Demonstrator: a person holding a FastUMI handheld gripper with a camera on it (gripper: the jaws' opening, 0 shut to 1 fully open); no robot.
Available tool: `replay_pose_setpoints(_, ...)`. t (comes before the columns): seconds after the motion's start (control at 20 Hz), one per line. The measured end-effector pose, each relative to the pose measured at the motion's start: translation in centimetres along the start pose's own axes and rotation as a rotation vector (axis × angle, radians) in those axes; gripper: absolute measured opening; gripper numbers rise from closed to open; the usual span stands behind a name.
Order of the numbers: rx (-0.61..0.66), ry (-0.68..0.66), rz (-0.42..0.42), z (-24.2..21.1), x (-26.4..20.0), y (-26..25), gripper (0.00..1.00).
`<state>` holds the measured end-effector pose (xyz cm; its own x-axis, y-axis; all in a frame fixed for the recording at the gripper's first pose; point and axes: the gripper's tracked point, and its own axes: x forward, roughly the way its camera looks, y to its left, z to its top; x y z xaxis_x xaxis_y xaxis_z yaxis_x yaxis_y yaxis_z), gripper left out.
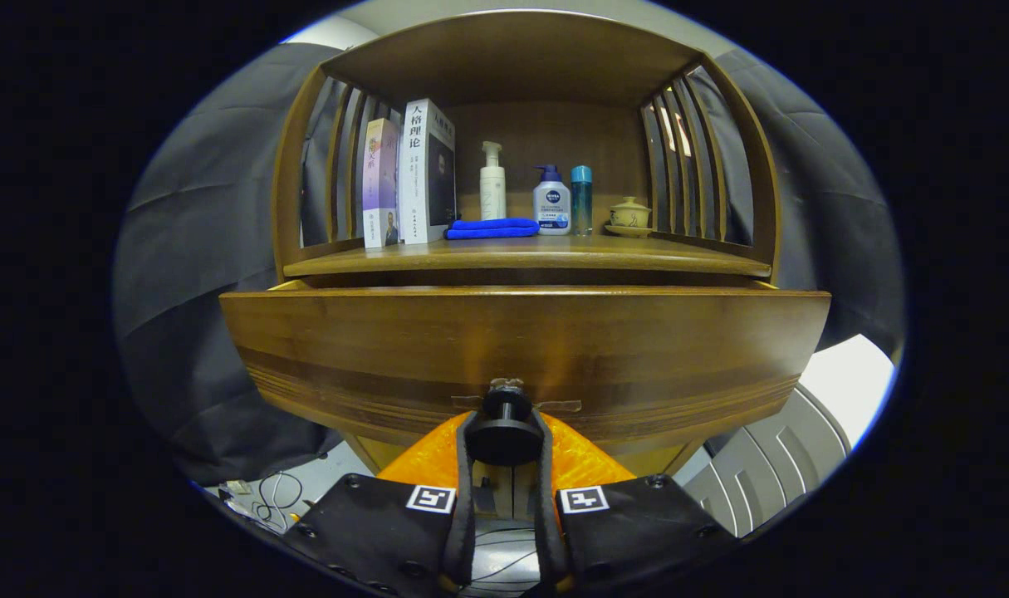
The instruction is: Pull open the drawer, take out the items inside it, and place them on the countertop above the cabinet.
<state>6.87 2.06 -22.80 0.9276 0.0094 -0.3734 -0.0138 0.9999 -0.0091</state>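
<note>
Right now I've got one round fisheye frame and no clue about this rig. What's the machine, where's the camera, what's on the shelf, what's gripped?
There is no robot arm: a person carries the hand-held gripper, and the camera rides on it, looking forward along its two fingers. Those fingers close around the black knob of the wooden drawer, which stands pulled out from the cabinet; its inside is hidden from this angle. Above it, the countertop holds two upright books, a folded blue cloth, a white pump bottle, a second pump bottle with a blue cap, a slim blue bottle and a small lidded cup on a saucer. Grey cloth hangs behind as the booth wall.
</note>
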Motion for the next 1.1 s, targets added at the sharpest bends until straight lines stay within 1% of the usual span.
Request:
replay_pose_setpoints(0.35, -0.037, -0.041, 0.021, -1.3, -3.0, 0.4, 0.32)
replay_pose_setpoints(0.4, -0.038, -0.022, 0.026, -1.8, -3.1, 0.6, 0.32)
replay_pose_setpoints(0.45, -0.033, -0.028, 0.026, -1.3, -3.4, 0.7, 0.32)
replay_pose_setpoints(0.6, -0.025, -0.017, 0.036, -1.9, -3.8, 0.8, 0.32)
replay_pose_setpoints(1.1, -0.048, 0.021, 0.081, -3.4, -7.6, 0.7, 0.32)
